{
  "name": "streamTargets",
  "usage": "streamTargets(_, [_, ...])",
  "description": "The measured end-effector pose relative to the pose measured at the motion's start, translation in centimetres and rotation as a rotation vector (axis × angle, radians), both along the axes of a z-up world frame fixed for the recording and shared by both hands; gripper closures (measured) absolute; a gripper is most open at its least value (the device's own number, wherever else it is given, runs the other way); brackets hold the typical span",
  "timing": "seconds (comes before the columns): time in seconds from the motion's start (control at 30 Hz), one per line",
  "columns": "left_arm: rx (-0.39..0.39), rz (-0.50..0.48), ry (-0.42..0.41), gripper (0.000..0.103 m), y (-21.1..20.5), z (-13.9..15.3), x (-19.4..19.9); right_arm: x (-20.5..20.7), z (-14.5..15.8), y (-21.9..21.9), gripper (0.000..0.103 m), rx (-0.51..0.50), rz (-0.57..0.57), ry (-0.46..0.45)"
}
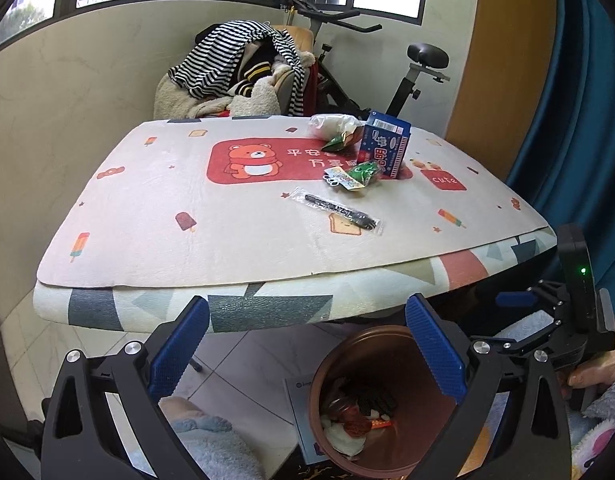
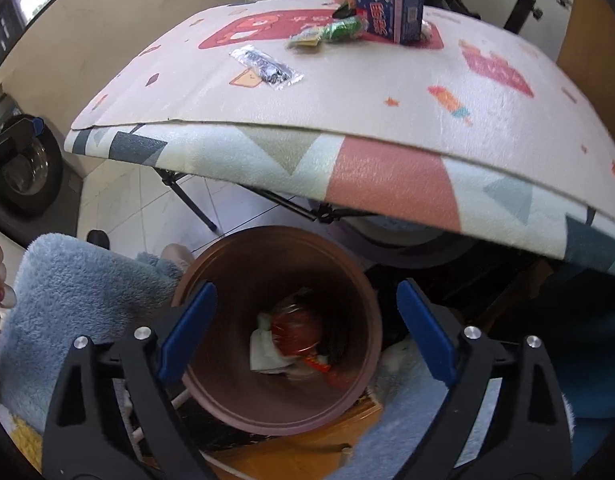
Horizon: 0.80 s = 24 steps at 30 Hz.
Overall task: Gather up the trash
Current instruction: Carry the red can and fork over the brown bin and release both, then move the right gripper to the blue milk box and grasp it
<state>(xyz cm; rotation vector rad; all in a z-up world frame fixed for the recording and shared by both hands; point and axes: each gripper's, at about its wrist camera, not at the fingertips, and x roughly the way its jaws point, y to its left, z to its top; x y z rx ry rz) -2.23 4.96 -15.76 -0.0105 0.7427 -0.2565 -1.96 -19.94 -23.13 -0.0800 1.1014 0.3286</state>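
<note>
Two grippers: both are hovering below the near table edge, over the floor and bin.
Left gripper: its blue-padded fingers are standing spread wide, gripping nothing; the bin is showing between and below them, toward the right finger.
Right gripper: its fingers are also spreading wide with nothing between the pads, hanging directly above the bin mouth.
Trash bin: a round brown bin is sitting upright on the floor, just near of the table edge, its mouth opening upward; it is already holding crumpled white, red and dark scraps at the bottom.
Pen in clear wrapper: it is lying flat on the mat, apart from the other litter, its long axis running diagonally from far-left to near-right; which end is the tip I cannot tell.
Green wrappers: a small crumpled cluster is lying just near-left of the carton, touching or almost touching it.
Blue carton: it is standing upright toward the far right of the mat, its long axis vertical.
Clear plastic bag: it is lying at the far edge, just left of the carton.
Table mat: a cream mat with a bear print is covering the table, whose patterned edge is showing along the near side.
</note>
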Motion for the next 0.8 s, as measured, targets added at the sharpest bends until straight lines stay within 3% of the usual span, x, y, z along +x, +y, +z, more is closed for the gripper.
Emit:
streamTargets(0.57, [-0.03,0.015,0.028,0.007,0.1,0.5,3.2,3.3,1.6,-1.7,0.006,-0.016,-0.071,-0.031])
streamTargets(0.8, [-0.032,0.024,0.053,0.007,-0.1,0.7,5.9,6.6,3.8,-2.9,0.006,-0.024,-0.055,-0.117])
